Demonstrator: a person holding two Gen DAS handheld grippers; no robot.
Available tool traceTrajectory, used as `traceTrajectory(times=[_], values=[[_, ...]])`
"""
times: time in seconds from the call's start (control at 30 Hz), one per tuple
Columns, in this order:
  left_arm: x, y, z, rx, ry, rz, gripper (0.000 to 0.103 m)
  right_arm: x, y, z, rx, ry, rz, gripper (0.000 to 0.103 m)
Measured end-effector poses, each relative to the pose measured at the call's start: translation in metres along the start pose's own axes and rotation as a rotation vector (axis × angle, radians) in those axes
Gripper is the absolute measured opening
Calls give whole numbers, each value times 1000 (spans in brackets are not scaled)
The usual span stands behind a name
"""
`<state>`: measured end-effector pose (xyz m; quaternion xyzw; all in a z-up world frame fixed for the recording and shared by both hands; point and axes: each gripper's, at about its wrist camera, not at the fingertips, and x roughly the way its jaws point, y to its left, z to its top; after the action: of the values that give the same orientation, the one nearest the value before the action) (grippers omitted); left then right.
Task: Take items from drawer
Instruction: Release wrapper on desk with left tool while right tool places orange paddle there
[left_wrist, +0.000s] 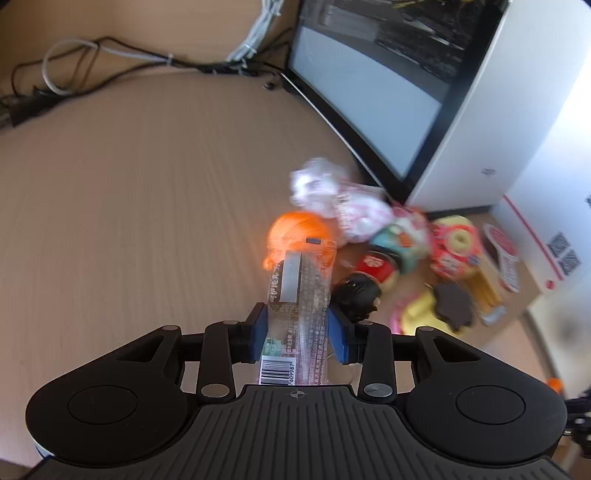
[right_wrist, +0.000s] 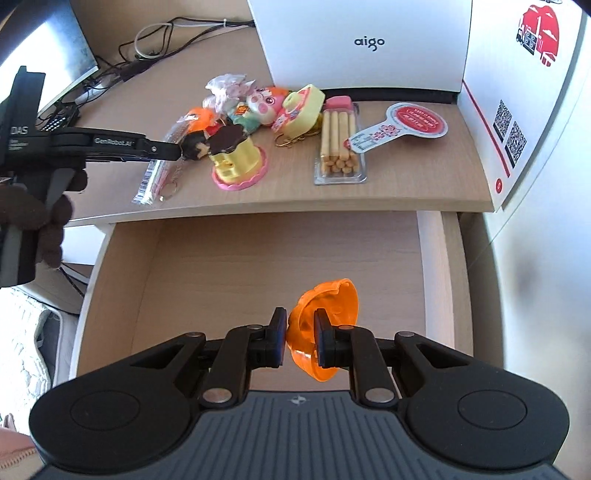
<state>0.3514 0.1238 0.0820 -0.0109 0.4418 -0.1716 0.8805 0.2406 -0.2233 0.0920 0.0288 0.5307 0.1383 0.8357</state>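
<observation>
Over the open drawer (right_wrist: 258, 266), the right gripper (right_wrist: 300, 338) tilts steeply down, pinching an orange plastic shell (right_wrist: 332, 306); at ten o'clock the left gripper (left_wrist: 299, 332) clamps a snack stick packet (left_wrist: 299, 295).

From the left wrist we look steeply down along the left hand-held gripper (left_wrist: 299, 328), close above the bench (left_wrist: 147, 192), with a pile of toys (left_wrist: 406, 258) at 2 o'clock. From the right wrist we look down into the open drawer (right_wrist: 240, 266), the bench (right_wrist: 424, 177) at 12 o'clock. Both views share the toy pile (right_wrist: 258, 122) and the white box (right_wrist: 362, 44).
</observation>
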Motion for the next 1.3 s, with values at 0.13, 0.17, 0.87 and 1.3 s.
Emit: traceTrajectory(times=[0.13,0.17,0.87,1.3], values=[[-7,13,-1,-47,-65,-46,44,3,-3,5,10,-8,-7,15],[-13,16,-1,-64,-84,-54,44,4,-4,9,9,-15,-9,15],[-98,44,-66,-252,-152,13,40,53,-19,152,-120,-304,-109,15],[-137,56,-127,-292,-158,16,40,4,-25,126,17,-462,-78,29]])
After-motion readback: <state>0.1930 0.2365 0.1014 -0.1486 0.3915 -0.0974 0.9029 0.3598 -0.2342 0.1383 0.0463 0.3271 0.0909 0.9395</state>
